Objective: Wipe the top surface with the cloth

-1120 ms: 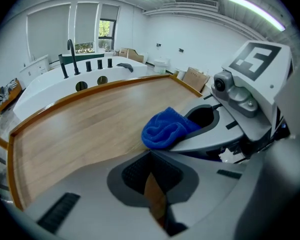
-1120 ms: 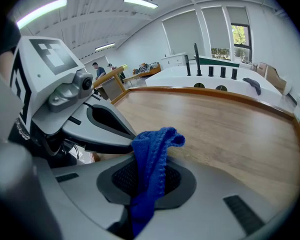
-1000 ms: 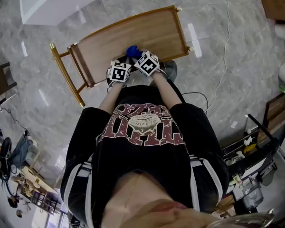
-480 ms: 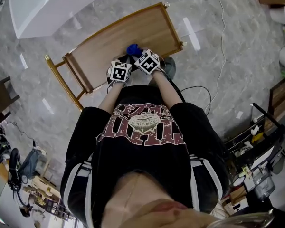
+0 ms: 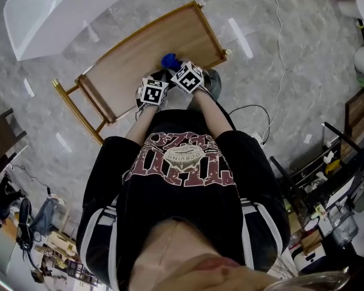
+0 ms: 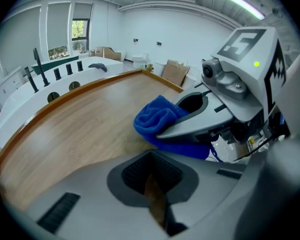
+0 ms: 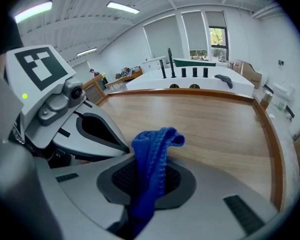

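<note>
Cloth (image 5: 168,60) barely shifted (blue), in right gripper (image 7: 147,178)

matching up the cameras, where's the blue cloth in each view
Head view: blue cloth at upper centre, near the closer edge of the wooden top.
Left gripper view: right of centre, bunched over the wood.
Right gripper view: low centre, pinched in the right claw.
Shared landmark: the wooden top with its raised rim, under the cloth in all three views.
</note>
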A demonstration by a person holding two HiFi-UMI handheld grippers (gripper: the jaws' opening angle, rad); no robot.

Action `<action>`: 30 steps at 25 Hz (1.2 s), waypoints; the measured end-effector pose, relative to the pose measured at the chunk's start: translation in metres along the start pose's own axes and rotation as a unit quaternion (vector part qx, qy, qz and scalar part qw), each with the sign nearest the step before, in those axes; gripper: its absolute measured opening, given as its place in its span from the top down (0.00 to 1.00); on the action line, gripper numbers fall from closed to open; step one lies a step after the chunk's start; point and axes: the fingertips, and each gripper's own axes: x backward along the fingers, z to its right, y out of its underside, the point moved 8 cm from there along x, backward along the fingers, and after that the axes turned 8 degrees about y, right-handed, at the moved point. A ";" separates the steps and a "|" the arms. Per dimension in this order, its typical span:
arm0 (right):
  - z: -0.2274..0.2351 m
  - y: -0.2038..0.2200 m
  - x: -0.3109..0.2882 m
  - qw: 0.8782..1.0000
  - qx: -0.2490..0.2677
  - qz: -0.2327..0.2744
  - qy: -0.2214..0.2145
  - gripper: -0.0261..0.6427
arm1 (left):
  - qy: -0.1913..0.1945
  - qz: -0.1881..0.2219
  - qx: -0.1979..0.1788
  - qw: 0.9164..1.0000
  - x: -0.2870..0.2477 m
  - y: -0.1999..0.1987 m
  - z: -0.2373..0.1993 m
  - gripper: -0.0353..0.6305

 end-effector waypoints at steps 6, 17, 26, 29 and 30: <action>0.015 0.005 0.008 1.000 -0.008 -0.002 0.017 0.87 | 0.009 -0.009 0.002 1.000 -0.005 -0.003 0.008 0.88; 0.042 0.016 0.021 0.998 -0.030 -0.006 0.051 0.87 | 0.015 -0.022 0.008 1.000 -0.009 -0.003 0.012 0.88; 0.060 0.025 0.030 0.995 -0.048 -0.011 0.085 0.87 | 0.031 -0.015 0.031 0.999 -0.007 -0.002 0.009 0.88; 0.065 0.027 0.034 0.994 -0.055 -0.011 0.091 0.87 | 0.032 -0.028 0.009 0.999 -0.009 -0.005 0.011 0.88; 0.067 0.027 0.035 0.994 -0.058 -0.011 0.092 0.87 | 0.031 -0.034 -0.001 0.999 -0.009 -0.006 0.012 0.88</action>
